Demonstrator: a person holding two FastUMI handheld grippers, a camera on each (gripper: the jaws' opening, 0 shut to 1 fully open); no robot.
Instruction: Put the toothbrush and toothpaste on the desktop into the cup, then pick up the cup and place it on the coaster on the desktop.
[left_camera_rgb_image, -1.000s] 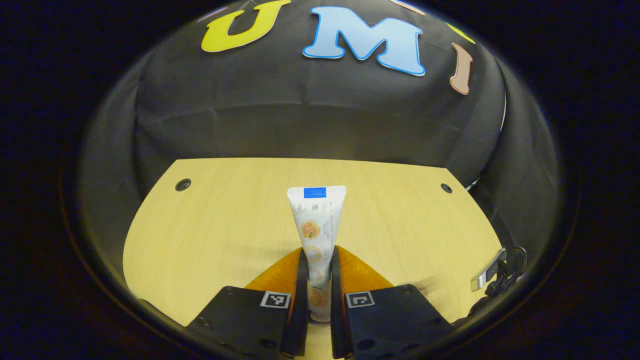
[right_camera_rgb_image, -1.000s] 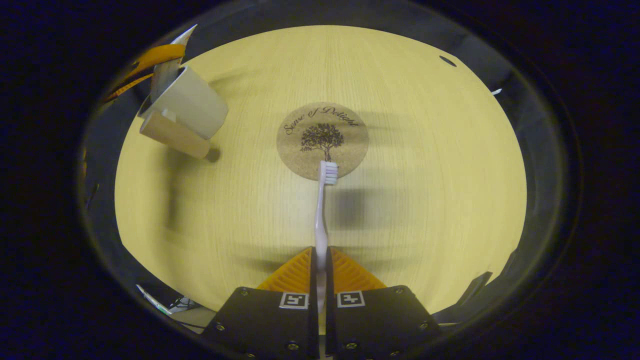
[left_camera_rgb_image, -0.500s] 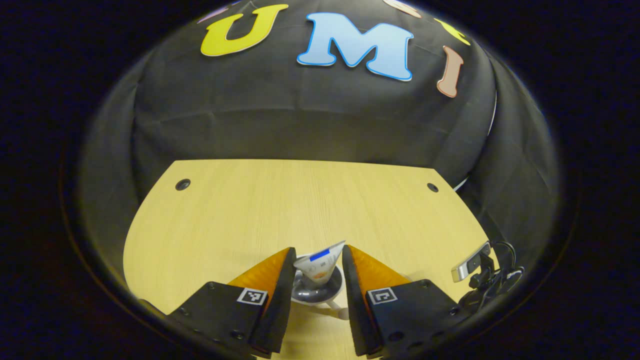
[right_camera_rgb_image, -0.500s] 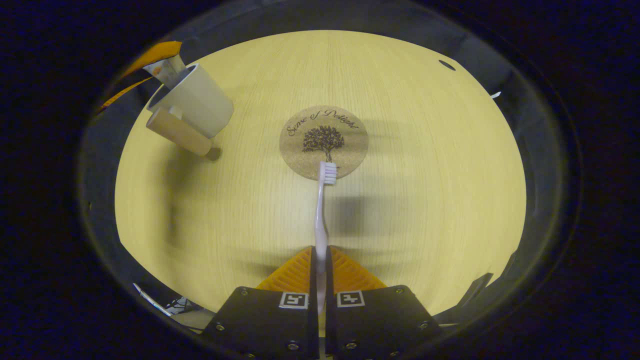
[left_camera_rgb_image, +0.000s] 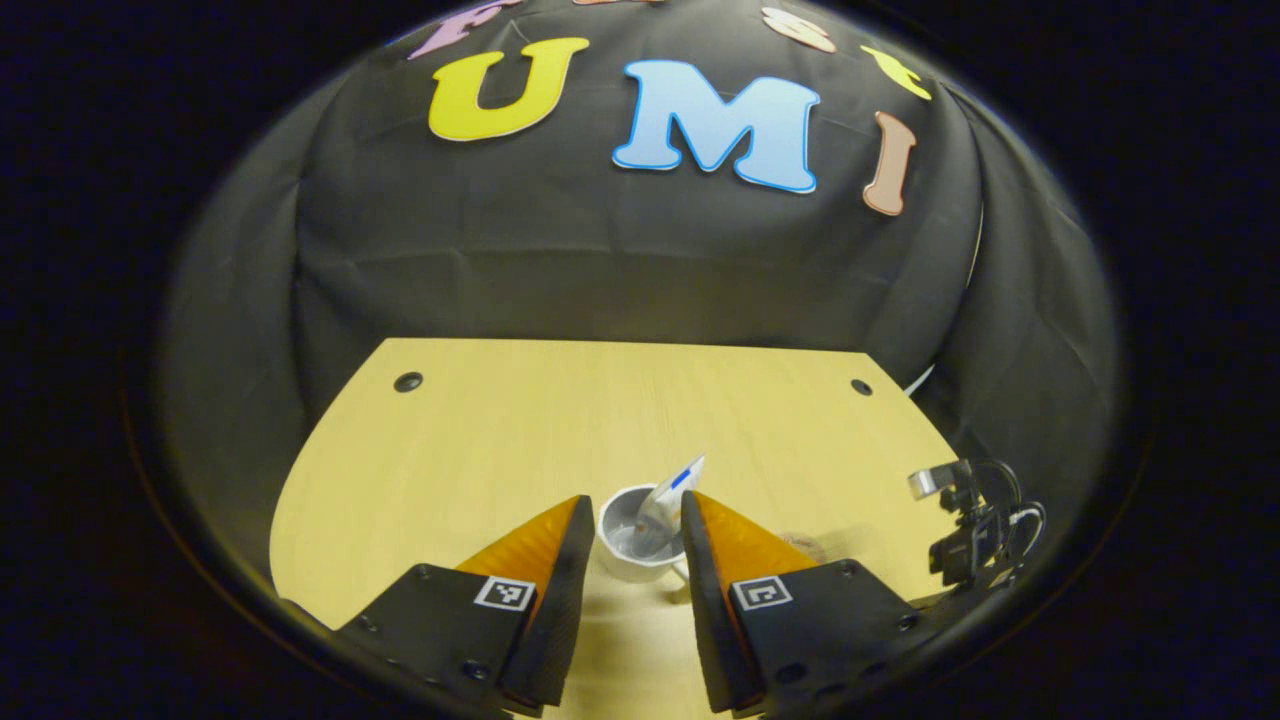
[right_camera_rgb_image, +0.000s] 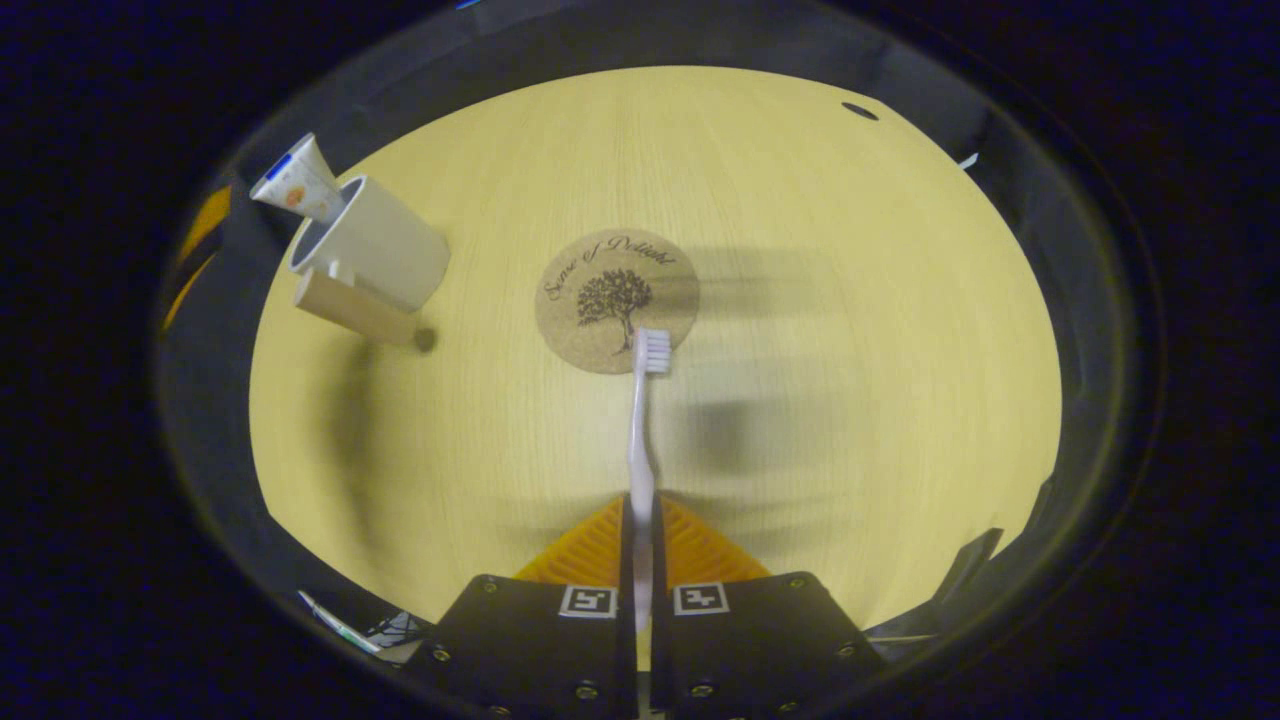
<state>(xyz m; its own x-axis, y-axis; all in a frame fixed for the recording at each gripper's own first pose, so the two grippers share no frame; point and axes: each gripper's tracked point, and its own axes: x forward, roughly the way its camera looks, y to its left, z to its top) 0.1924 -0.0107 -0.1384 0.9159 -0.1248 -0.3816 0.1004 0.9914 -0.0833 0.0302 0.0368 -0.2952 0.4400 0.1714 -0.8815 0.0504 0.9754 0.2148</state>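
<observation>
Left gripper (left_camera_rgb_image: 630, 520) spread, right gripper (right_camera_rgb_image: 640, 525) clamped

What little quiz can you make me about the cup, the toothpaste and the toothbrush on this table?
1. True or false: the white toothpaste tube with the blue stripe already stands inside the white mug with the wooden handle.
2. What does the right gripper hold? A) the round cork coaster with a tree picture B) the white toothbrush C) nothing
3. Fill the gap: the left gripper hangs over the mug with its jaws ____.

Key
1. True: its flat end pokes out above the rim.
2. B: both fingers press on the handle, bristles out front over the pale wooden table.
3. Open, with the mug seen in the gap.
</observation>
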